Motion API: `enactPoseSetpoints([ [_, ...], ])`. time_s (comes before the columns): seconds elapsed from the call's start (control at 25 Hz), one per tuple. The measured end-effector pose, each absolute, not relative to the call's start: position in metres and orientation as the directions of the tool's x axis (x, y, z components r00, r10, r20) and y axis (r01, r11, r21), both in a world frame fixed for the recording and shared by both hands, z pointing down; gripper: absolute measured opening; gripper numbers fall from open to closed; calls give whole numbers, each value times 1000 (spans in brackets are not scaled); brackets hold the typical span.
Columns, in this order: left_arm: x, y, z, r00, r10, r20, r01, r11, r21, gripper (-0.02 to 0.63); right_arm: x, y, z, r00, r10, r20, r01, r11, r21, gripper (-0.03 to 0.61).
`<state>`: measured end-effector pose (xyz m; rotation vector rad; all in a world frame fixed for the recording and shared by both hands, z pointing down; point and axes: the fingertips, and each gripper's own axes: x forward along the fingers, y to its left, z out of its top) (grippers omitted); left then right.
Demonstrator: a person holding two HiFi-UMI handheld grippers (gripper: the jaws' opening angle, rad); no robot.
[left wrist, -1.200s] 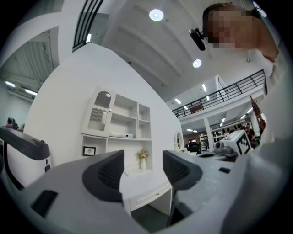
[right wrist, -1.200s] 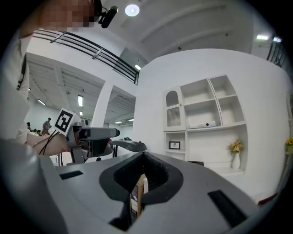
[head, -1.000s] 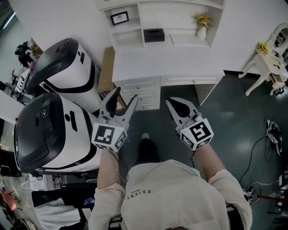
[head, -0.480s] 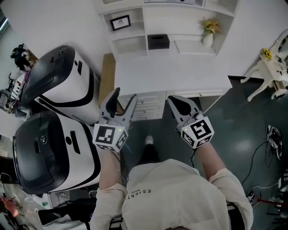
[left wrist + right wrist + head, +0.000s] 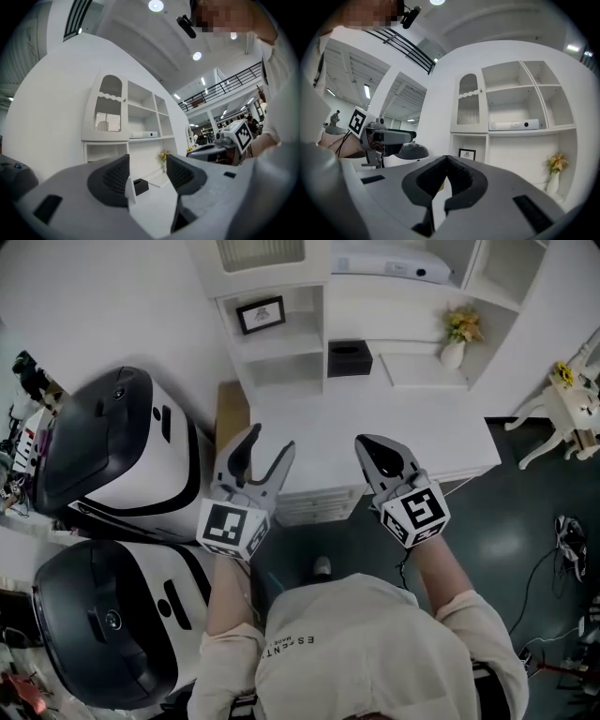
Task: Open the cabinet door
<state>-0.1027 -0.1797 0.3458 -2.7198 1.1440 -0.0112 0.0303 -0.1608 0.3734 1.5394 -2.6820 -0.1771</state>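
L tool, R tool closer to cabinet than before

Cabinet door: white, arched top, ribbed pane, shut; upright at upper left of shelf unit.

Cabinet door looks like matt white painted wood with a ribbed panel. Table has the same smooth white finish. Both machines are glossy black-and-white plastic. Fingers on the left gripper are matt grey plastic, ribbed inside.
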Motion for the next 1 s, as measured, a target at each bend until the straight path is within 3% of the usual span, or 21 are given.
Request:
enactPoseSetpoints([
  [0.52, -81, -314, 303, 681, -728, -78, -719, -646, -256, 241, 40, -296, 351, -519, -853, -47, -850, 510, 133, 14],
  [1.0, -16, -419, 185, 592, -767, -248, -787, -484, -382, 224, 103, -406, 300, -553, -830, -81, -826, 532, 185, 14],
])
